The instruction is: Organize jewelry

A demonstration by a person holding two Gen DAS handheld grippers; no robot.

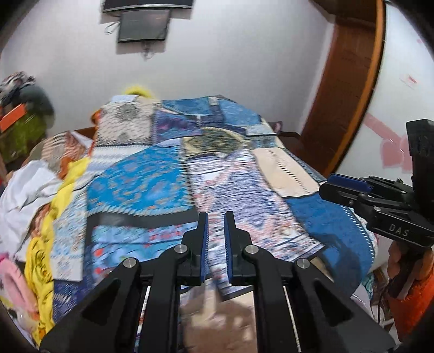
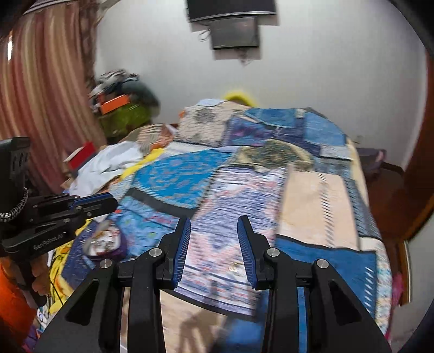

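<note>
Both views are motion-blurred and look over a bed with a blue patchwork bedspread (image 1: pixel 162 176). My left gripper (image 1: pixel 216 220) hovers above the bedspread with its jaws a narrow gap apart and nothing between them; it also shows from the side in the right wrist view (image 2: pixel 105 201). My right gripper (image 2: pixel 214 225) is open and empty above the bedspread (image 2: pixel 244 176), and shows at the right of the left wrist view (image 1: pixel 333 184). A purple pouch with shiny jewelry (image 2: pixel 105 244) lies on the bed under the left gripper, blurred. A small shiny piece (image 2: pixel 233 268) lies near my right fingertips.
Loose white and yellow cloths (image 1: pixel 40 195) pile on the bed's left side. A stack of clothes and an orange box (image 2: pixel 116 104) stands by the striped curtain (image 2: pixel 46 95). A wooden door (image 1: pixel 344 95) is at the right. A screen (image 1: pixel 143 24) hangs on the wall.
</note>
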